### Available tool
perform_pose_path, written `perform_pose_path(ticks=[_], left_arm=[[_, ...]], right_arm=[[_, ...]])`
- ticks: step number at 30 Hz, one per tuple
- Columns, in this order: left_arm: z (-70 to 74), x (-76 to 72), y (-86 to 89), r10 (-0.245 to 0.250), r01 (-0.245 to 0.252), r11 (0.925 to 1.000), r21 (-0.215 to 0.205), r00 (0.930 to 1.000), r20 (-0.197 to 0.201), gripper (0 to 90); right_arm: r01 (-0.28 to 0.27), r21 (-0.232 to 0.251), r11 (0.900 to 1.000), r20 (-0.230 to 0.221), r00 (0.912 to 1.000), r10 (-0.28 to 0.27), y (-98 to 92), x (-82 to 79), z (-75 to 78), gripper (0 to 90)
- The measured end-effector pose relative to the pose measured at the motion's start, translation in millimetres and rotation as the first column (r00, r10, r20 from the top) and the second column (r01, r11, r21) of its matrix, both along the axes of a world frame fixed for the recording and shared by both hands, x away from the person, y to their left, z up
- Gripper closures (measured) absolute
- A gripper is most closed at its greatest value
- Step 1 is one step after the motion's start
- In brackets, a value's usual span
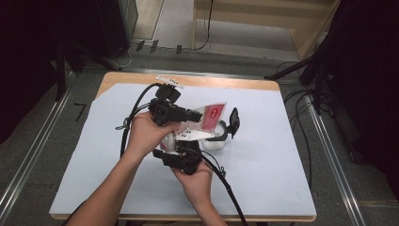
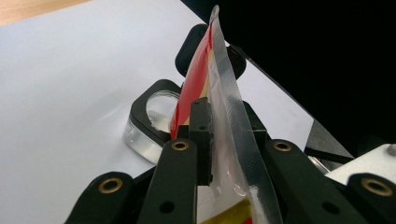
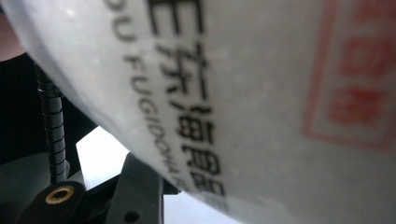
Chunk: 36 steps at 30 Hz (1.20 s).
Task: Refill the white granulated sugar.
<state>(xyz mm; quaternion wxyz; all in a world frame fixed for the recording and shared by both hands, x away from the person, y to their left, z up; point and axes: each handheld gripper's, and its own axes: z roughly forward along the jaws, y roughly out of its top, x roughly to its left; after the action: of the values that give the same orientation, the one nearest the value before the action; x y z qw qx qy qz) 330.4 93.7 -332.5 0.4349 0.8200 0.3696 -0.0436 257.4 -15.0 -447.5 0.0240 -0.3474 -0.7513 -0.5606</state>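
Note:
A flat red-and-white packet (image 1: pixel 212 114) is held up over the middle of the table. My left gripper (image 1: pixel 197 114) reaches in from the left and is shut on it; in the left gripper view the jaws pinch the packet's silvery sealed edge (image 2: pixel 224 93). My right gripper (image 1: pixel 188 141) comes from below and is shut on the packet's lower part, whose white printed face (image 3: pixel 257 93) presses close to its camera. Just under the packet sits a clear round container (image 1: pixel 217 141) with a black rim (image 2: pixel 140 109) and an open black flip lid (image 1: pixel 233 121).
A white sheet (image 1: pixel 282 179) covers the wooden table. Black cables (image 1: pixel 226 188) trail from both grippers toward the near and left edges. Dark stands and cables (image 1: pixel 320 84) flank the table's right side, and metal rails (image 1: pixel 329 155) run along both sides.

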Motion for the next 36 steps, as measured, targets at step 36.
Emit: perform_pose_path(ticks=[36], left_arm=[[-1.1, 7.1, 6.3, 0.058, -0.058, 0.9983, -0.008, 0.9974, 0.043, 81.7]], right_arm=[[-0.022, -0.01, 1.0, -0.014, 0.9997, 0.021, 4.8, 15.5, 0.4, 60.8]])
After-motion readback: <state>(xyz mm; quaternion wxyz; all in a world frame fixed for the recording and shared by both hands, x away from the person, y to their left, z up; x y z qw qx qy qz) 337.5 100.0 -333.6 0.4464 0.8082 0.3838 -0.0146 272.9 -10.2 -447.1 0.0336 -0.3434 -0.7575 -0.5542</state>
